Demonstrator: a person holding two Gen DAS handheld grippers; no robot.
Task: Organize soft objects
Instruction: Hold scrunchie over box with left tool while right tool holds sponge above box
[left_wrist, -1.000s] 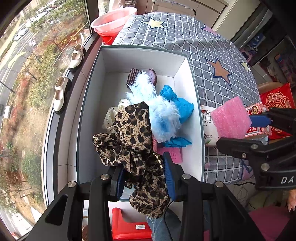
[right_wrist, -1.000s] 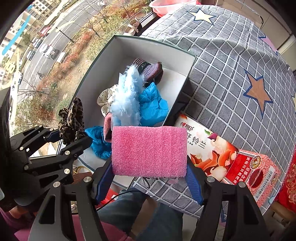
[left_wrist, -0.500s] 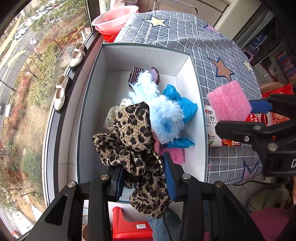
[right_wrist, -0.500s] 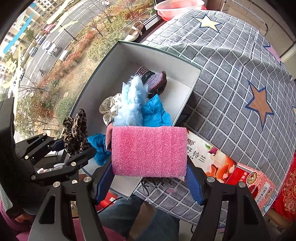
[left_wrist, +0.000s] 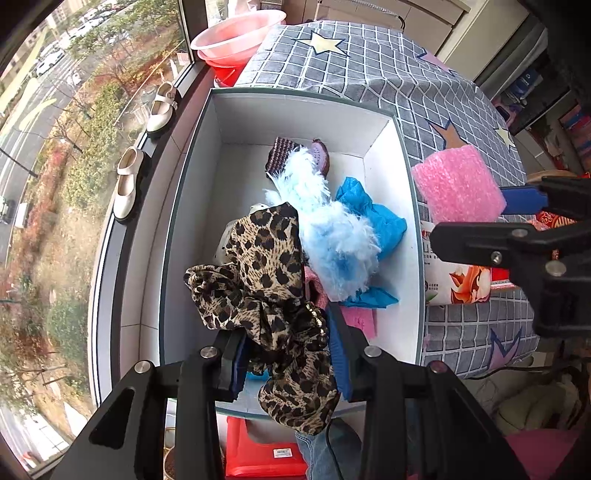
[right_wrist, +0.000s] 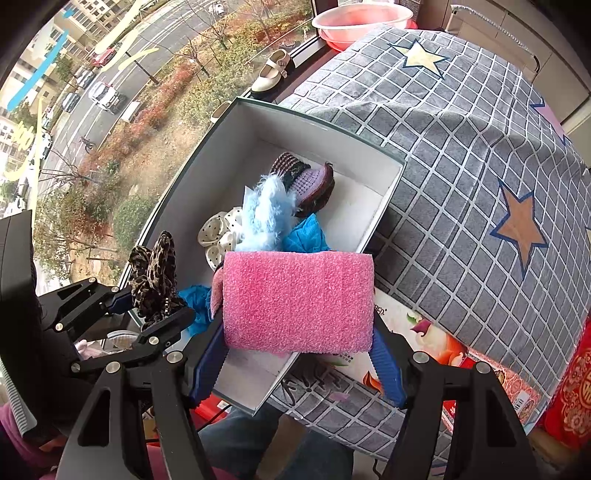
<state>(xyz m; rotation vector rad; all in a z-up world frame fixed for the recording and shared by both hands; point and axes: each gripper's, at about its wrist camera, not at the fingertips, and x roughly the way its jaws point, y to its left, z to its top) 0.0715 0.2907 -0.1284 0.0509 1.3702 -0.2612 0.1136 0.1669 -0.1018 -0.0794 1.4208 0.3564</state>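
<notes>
My left gripper (left_wrist: 288, 347) is shut on a leopard-print cloth (left_wrist: 266, 280) and holds it over the near end of the open white box (left_wrist: 192, 192). It also shows in the right wrist view (right_wrist: 155, 273). My right gripper (right_wrist: 299, 354) is shut on a pink foam pad (right_wrist: 299, 299), above the box's right rim; the pad shows in the left wrist view (left_wrist: 458, 184). Inside the box lie a fluffy light-blue piece (left_wrist: 332, 229), a blue cloth (left_wrist: 373, 214), a purple knitted item (left_wrist: 295, 155), a dotted white item (right_wrist: 218, 236) and a pink piece (left_wrist: 358, 321).
The box stands on a table with a grey checked star cloth (left_wrist: 406, 81). Snack packets (left_wrist: 458, 280) lie to the box's right. A pink basin (left_wrist: 236, 37) and two cream shoes (left_wrist: 125, 184) sit on the window sill at left. A red stool (left_wrist: 258, 450) is below.
My right gripper has carried the pink foam pad forward and leftwards, over the box's right rim. My left gripper holds the leopard cloth in nearly the same place.
</notes>
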